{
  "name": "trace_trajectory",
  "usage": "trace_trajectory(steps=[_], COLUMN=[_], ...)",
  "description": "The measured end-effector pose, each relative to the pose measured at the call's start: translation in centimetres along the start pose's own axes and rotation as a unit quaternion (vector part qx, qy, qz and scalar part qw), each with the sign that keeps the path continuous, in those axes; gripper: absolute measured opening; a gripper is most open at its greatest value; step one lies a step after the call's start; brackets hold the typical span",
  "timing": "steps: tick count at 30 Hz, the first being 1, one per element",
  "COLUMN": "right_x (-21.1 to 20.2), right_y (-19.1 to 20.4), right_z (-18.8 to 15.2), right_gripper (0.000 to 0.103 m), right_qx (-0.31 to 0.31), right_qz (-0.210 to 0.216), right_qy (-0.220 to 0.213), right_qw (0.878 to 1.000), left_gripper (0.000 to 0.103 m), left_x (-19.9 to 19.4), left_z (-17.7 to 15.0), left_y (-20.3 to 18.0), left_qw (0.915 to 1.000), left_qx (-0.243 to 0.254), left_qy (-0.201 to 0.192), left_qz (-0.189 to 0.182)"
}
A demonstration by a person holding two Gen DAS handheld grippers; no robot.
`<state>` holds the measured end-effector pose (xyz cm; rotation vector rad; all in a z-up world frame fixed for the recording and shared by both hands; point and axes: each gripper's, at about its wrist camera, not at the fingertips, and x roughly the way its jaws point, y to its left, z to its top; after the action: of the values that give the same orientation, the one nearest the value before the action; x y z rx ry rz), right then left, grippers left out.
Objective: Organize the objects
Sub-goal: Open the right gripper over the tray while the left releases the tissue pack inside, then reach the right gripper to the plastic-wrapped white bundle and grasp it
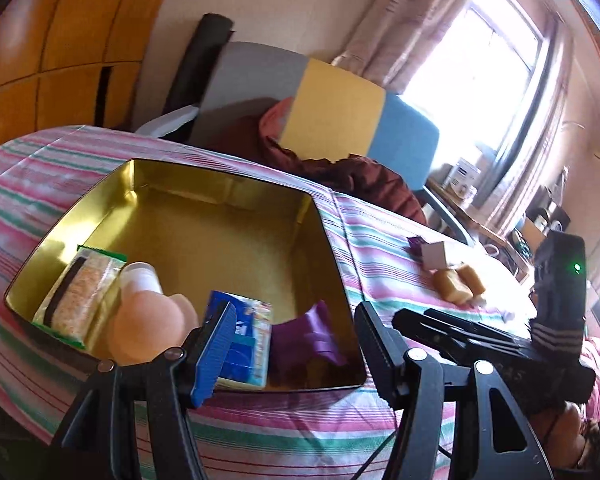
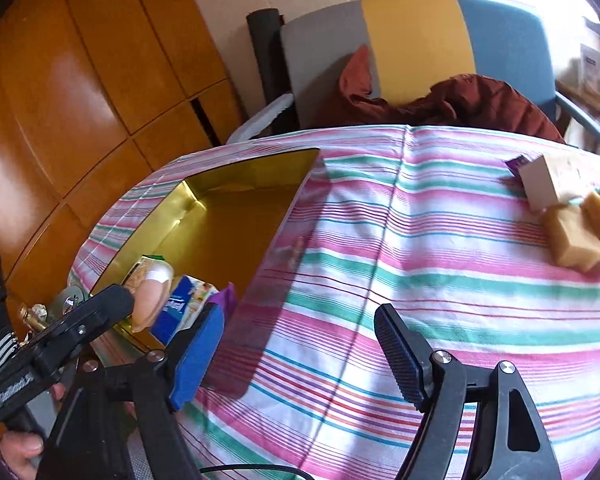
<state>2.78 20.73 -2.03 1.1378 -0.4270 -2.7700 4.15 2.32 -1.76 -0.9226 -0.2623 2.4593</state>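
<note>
- Filling gold tin (image 1: pixel 220 216): green snack pack (image 1: pixel 80 292), blue packet (image 1: pixel 246 332), purple wrapper (image 1: pixel 312 336) already inside at near edge.
- Left outside on striped cloth (image 2: pixel 380 240): wrapped cakes (image 2: pixel 576 236), small box (image 2: pixel 548 184), well apart from tin.
- Both spread, gripping nothing: left gripper (image 1: pixel 296 340), right gripper (image 2: pixel 300 348).
- Open cloth between; far half of tin free.

The purple packet (image 1: pixel 314 338) in the gold tin (image 1: pixel 220 236) is partly covered by the blue snack pack (image 1: pixel 246 340), whose print is too blurred to read. The pale bottle (image 1: pixel 144 312) hides the lower edge of the green-trimmed packet (image 1: pixel 82 296). In the right wrist view, the tin's near wall conceals most of its contents — only their tops show. The tan blocks (image 2: pixel 580 232) are cut off by the right edge. Window-side items are overexposed — not identifiable.
</note>
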Motion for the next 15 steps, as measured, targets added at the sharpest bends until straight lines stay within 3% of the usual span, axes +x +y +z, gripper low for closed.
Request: trace_trajectory(steps=[8,15], right_x=[-0.6,-2.7], right_y=[-3.2,-9.6], right_z=[-0.8,-1.5], right_gripper=[0.079,0.079], right_qx=[0.014,0.050], right_qz=[-0.035,-0.094], right_qy=[0.010,0.028], right_qw=[0.999,0.994], left_gripper=[0.062,0.062], left_x=[-0.1,0.1], left_z=[-0.5,-1.0], left_y=[-2.5,-4.7], left_qw=[0.9990,0.9970], left_qx=[0.035,0.054], left_qy=[0.006,0.020], left_qz=[-0.029,-0.051])
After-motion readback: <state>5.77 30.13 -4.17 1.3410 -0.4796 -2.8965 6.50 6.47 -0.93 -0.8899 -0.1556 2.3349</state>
